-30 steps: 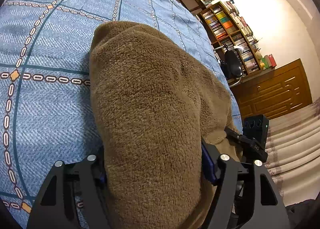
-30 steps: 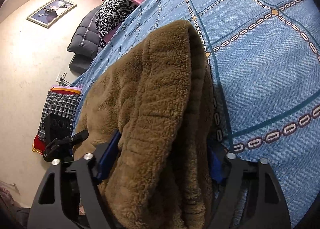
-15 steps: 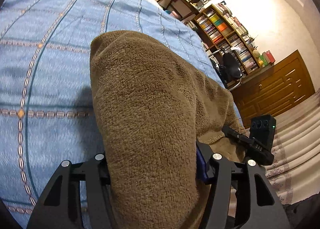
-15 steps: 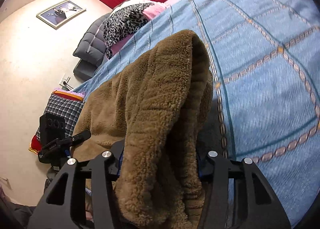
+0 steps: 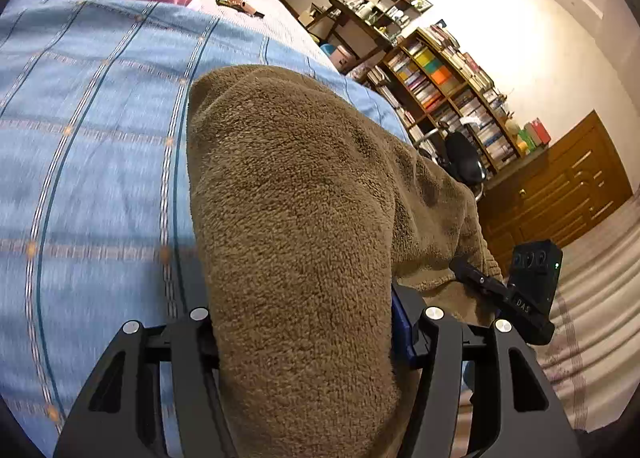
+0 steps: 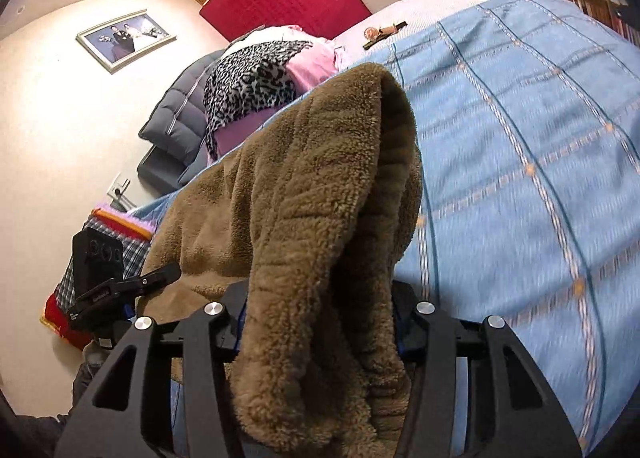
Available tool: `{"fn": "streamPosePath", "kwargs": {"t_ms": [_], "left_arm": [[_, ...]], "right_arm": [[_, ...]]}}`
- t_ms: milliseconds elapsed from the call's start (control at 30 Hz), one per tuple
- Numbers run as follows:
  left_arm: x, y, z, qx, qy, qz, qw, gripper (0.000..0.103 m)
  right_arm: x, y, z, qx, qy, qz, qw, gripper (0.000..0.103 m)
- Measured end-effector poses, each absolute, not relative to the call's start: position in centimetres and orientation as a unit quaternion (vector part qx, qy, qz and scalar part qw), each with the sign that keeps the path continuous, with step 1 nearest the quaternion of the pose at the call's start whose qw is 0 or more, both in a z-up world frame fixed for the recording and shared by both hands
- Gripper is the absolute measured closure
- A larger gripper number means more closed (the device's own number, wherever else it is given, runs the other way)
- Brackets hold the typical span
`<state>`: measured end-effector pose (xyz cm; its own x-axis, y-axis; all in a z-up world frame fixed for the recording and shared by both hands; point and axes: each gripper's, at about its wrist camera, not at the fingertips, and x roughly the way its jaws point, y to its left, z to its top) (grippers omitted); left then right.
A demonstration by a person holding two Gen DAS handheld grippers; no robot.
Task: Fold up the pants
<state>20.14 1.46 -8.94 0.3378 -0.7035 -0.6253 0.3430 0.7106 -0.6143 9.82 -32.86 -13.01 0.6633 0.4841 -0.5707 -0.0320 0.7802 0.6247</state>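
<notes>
The brown fleece pants [image 5: 296, 217] drape over my left gripper [image 5: 308, 338], which is shut on their edge and holds it lifted above the blue patterned bedspread [image 5: 88, 161]. The fabric hides the fingertips. In the right wrist view the same pants [image 6: 320, 217] hang over my right gripper [image 6: 320, 330], also shut on the fabric, with a ribbed cuff or waistband hanging down. Each gripper shows in the other's view: the right one [image 5: 516, 290] to the right, the left one [image 6: 108, 282] to the left.
The bed carries a pink and leopard-print pile [image 6: 260, 77] and a small hair dryer [image 5: 240, 3] near its head. Bookshelves [image 5: 440, 97], an office chair [image 5: 462, 157] and a wooden cabinet [image 5: 560, 193] stand to the right. Folded blankets [image 6: 104, 225] lie at left.
Both grippers have lifted and tilted up with the pants held in them, carrying the fabric towards the head of the bed. More of the room and bed head is in view.
</notes>
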Motion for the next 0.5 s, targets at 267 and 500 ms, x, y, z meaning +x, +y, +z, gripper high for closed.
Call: {"fn": "streamPosePath", "kwargs": {"t_ms": [267,500], "left_arm": [[27.1,-0.6,-9.9,-0.191,0.467,-0.319,0.802,0.045],[31.3,-1.9,-12.1,-0.189,0.465,-0.313,0.806,0.045]], "right_arm": [[17.0,-34.4,-14.0,0.285,0.378,0.132,0.871,0.052],[21.1,-35.2,-16.1,0.269,0.382,0.122,0.876,0.052]]}}
